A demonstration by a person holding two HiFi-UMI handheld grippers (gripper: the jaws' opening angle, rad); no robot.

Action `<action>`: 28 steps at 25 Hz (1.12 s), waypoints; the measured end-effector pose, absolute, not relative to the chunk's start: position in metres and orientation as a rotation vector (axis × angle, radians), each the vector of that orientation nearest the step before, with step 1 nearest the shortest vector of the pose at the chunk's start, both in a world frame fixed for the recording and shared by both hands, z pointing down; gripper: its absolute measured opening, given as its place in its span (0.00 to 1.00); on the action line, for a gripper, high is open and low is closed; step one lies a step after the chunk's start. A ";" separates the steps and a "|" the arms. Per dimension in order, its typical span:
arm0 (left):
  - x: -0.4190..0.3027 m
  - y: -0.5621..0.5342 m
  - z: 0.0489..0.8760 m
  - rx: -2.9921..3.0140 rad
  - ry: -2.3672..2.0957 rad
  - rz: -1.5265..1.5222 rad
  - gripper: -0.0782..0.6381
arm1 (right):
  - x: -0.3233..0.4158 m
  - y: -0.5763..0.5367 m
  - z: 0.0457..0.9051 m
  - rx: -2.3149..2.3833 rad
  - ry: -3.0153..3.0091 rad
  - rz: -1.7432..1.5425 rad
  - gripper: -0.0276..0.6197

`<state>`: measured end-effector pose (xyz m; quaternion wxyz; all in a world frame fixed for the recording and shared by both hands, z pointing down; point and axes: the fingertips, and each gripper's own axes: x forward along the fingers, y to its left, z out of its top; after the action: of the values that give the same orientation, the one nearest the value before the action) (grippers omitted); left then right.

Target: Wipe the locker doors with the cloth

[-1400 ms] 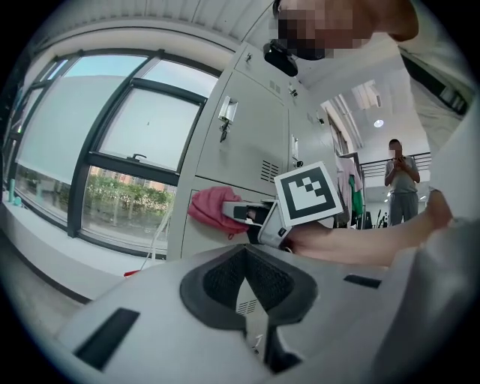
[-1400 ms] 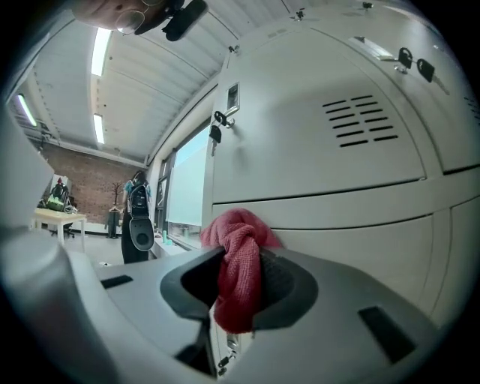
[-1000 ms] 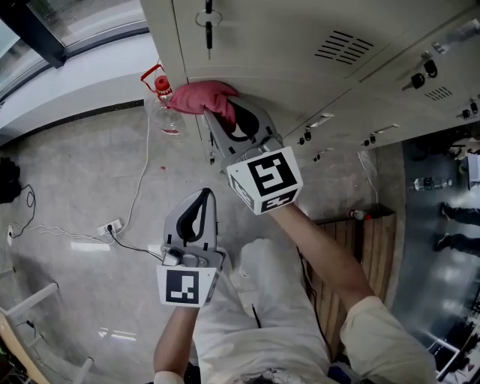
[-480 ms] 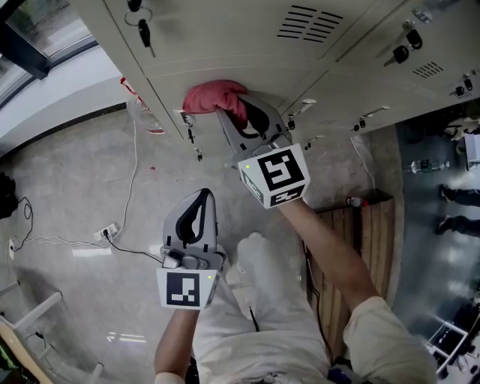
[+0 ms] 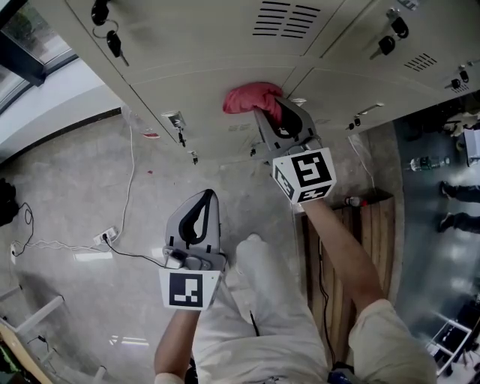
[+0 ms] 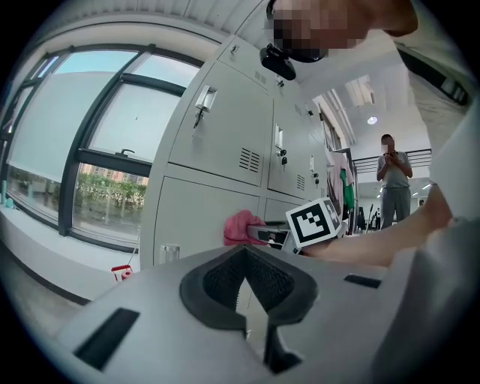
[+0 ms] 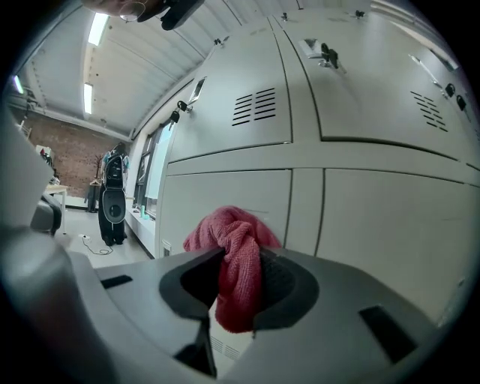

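**A:** What has the right tool [image 5: 276, 112] got?

**B:** Its jaws are clamped on the red cloth [image 5: 251, 97]. In the right gripper view the bunched cloth [image 7: 234, 247] fills the gap of the right tool [image 7: 238, 294]. One end hangs down between the pads, and the knotted bulk stands out past the tips.

**A:** And where is the cloth?

**B:** Against the grey locker doors [image 5: 225, 60]. It is on a lower door just under the horizontal seam, with a vertical seam close on its right. It looks to be touching the metal, though I cannot be sure of the contact.

**A:** The left tool [image 5: 203, 198]?

**B:** Held low and back, well apart from the lockers, over the floor [image 5: 67, 172]. Its jaws meet at the tips and hold nothing. In the left gripper view the pads of the left tool [image 6: 246, 259] come together to a point.

**A:** Anything else round there?

**B:** Keys [image 5: 112, 41] hang from a lock on an upper door, with vent slots [image 5: 279, 19] to their right. A white power strip [image 5: 94, 255] lies on the floor with its cable. In the left gripper view a tall window [image 6: 82, 150] stands left of the lockers.
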<state>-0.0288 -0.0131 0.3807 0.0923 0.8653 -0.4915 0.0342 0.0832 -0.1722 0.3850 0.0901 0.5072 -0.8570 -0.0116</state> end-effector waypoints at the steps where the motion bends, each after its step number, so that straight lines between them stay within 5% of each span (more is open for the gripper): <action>1: -0.026 -0.013 0.381 2.572 -1.455 0.102 0.12 | 0.092 -0.173 0.386 1.521 -2.534 -0.035 0.20; 28: -0.031 -0.013 0.405 2.576 -1.486 0.145 0.12 | 0.088 -0.177 0.488 1.486 -2.460 0.077 0.20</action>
<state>-0.0310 -0.0125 0.4048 0.0821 0.8623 -0.4973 0.0486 0.0877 -0.1768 0.4876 0.1327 0.5124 -0.8480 0.0264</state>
